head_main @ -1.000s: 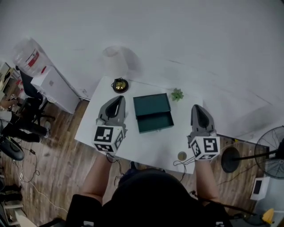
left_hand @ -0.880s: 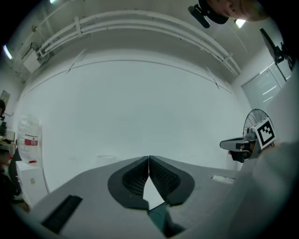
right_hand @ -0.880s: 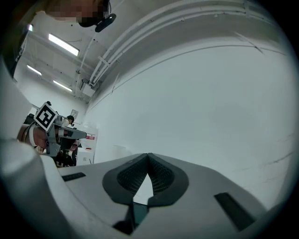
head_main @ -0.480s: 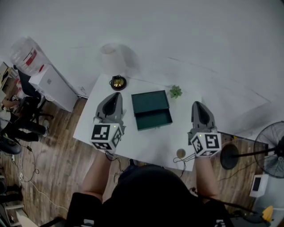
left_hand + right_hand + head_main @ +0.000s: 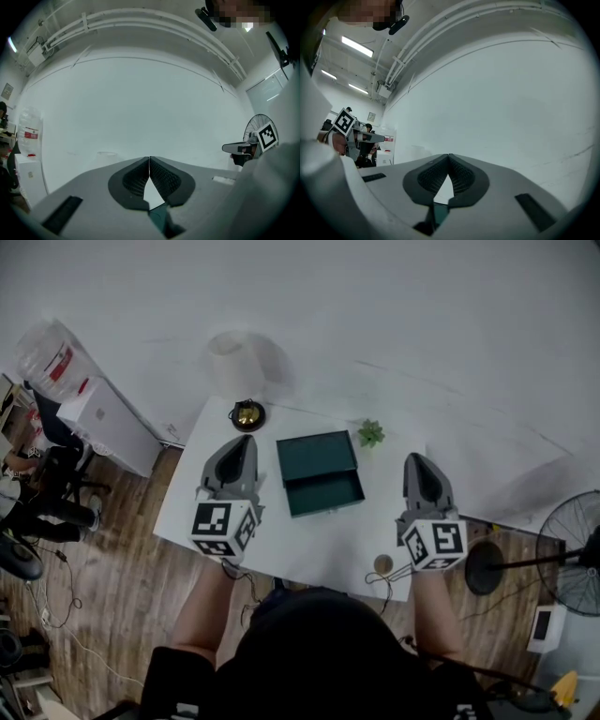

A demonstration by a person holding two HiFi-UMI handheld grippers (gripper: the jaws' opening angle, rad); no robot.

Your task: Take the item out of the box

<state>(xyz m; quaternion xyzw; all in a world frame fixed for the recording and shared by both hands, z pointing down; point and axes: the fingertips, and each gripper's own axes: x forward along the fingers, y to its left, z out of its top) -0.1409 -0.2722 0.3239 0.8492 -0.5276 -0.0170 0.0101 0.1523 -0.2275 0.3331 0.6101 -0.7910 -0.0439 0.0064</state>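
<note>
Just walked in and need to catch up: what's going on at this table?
A person holds the left gripper and right gripper above the white table, one on each side of the dark green box. Both are shut and empty. The box looks open; its contents cannot be made out.

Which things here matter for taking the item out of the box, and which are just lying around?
For the job: dark green box, left gripper, right gripper, both shut and empty.
Lying about: small plant, brass object, white lamp, fan.
</note>
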